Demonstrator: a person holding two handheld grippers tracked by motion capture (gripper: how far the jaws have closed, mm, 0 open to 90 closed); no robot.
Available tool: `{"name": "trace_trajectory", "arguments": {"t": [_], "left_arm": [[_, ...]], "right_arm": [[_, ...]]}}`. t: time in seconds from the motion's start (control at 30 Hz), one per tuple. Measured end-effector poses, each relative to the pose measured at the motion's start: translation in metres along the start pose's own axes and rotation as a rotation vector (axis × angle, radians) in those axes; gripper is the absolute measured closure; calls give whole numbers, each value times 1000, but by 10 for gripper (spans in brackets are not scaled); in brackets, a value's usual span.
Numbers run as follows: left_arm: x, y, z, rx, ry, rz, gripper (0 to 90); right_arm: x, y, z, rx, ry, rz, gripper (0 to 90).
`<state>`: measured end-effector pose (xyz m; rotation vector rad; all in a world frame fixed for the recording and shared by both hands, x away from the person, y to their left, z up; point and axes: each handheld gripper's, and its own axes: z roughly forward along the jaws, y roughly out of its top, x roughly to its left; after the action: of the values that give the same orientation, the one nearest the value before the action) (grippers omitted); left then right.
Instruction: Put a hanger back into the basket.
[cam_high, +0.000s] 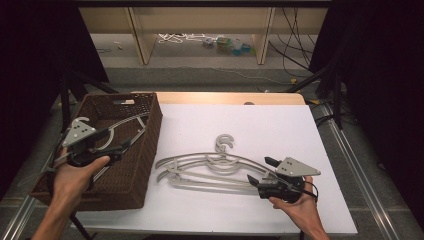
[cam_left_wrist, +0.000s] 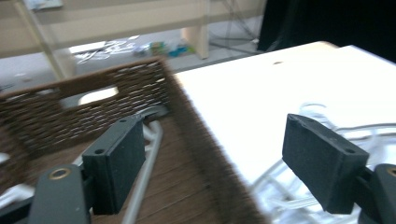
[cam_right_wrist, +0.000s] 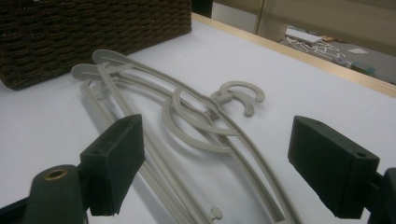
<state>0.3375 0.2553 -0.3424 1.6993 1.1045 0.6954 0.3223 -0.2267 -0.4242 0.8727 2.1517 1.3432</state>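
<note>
Seen from the high view first: two forearms entering from six o'clock, nearest the lens. At about eight o'clock, left gripper held over the brown wicker basket, jaws apart and closed on nothing, with one grey hanger lying inside the basket just beyond it. At about four o'clock, right gripper set low over the white table, jaws spread wide, gripping nothing, tips just beside the right end of the stacked hangers. That stack lay on the table near the middle, just right of the basket wall, hooks pointing toward twelve o'clock. Passed next to the left gripper view: two black pads well apart at seven and four o'clock, nothing between them; basket rim running from eleven down to six o'clock, the grey hanger on the basket floor close to the left pad, blurred pale hangers on the table toward five o'clock. Ended with the right gripper view: black pads again wide apart and empty, stacked hangers lying on the table between and beyond them, hooks near one o'clock, basket wall at eleven o'clock.
</note>
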Motion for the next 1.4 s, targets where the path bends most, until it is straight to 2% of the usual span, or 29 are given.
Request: {"name": "trace_trajectory", "arguments": {"t": [0.07, 0.17, 0.23, 0.4, 0.53, 0.63, 0.8, 0.93, 1.03, 1.33, 1.4], "left_arm": [[-11, -1, 3, -13, -27, 9, 203], [-25, -5, 8, -29, -74, -11, 200], [-32, -7, 11, -31, -99, -8, 198], [-47, -10, 16, -63, -138, 5, 194], [-60, -15, 19, -93, -192, -1, 192], [-73, -22, 22, -92, -223, 19, 183], [-89, -39, 29, -87, -268, 26, 169], [-94, -51, 31, -104, -288, 7, 167], [-96, -58, 32, -108, -298, 28, 164], [-96, -75, 31, -125, -294, 14, 164], [-99, -78, 30, -123, -304, 26, 164]], "right_arm": [[0, 0, 0, -3, -2, -2, 196], [0, 1, -1, 6, 15, 9, 196], [1, 0, -1, 3, 17, 13, 196], [-1, -1, -1, -5, 12, 5, 195], [-2, -2, 0, -3, 14, 24, 186], [-2, -2, 0, -1, 15, 24, 182], [-2, -2, 0, -13, 19, 29, 173], [-3, -3, 0, -9, 23, 32, 167], [-2, -3, 0, -8, 27, 31, 166], [-1, -3, 0, -4, 21, 24, 166], [-1, -3, 0, -6, 19, 21, 166]]}}
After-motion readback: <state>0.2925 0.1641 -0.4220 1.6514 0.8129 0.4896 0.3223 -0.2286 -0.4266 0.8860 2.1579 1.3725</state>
